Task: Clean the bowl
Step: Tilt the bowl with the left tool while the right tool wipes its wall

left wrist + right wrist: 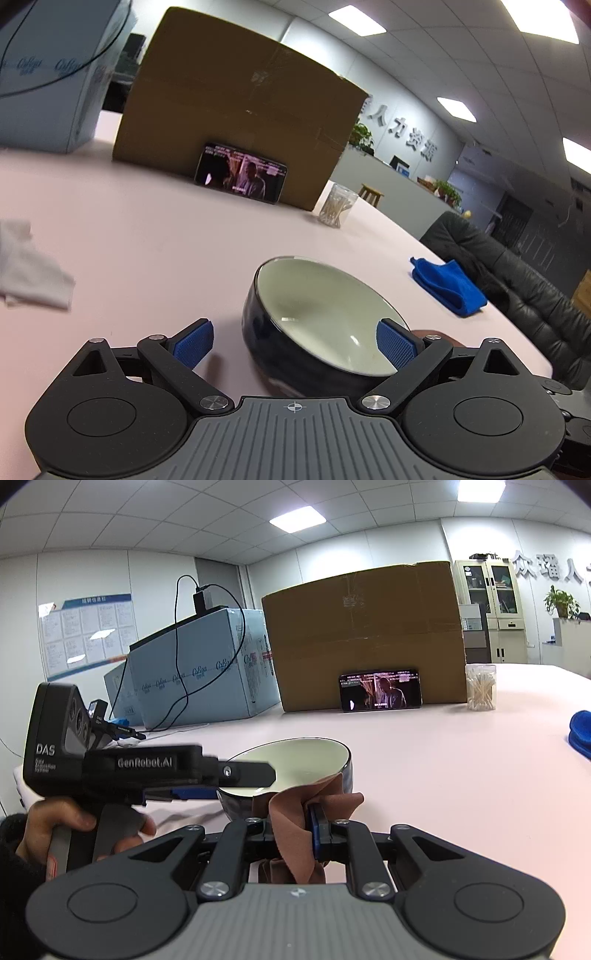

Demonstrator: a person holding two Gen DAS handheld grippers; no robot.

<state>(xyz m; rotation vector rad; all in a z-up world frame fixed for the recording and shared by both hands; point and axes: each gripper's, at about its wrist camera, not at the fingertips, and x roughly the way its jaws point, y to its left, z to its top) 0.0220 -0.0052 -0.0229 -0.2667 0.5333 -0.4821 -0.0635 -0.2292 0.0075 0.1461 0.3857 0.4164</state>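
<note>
A: Brown cloth (295, 834) is clenched between the pinched jaws of the right gripper (295, 823), just beside the near wall of the bowl (295, 764).

B: And the left gripper (293, 341)?

A: Jaws spread wide around the bowl (325, 314), one pad over its rim and inside, the other outside, apart from the dark wall. The bowl sits tilted on the pink table (147, 236).

B: Room around it?

A: Bare tabletop beyond; a blue rag (448, 286) lies near the right edge, a white cloth (29, 266) left. Farther back, a phone (241, 172) leans on a cardboard box (240, 103).
</note>
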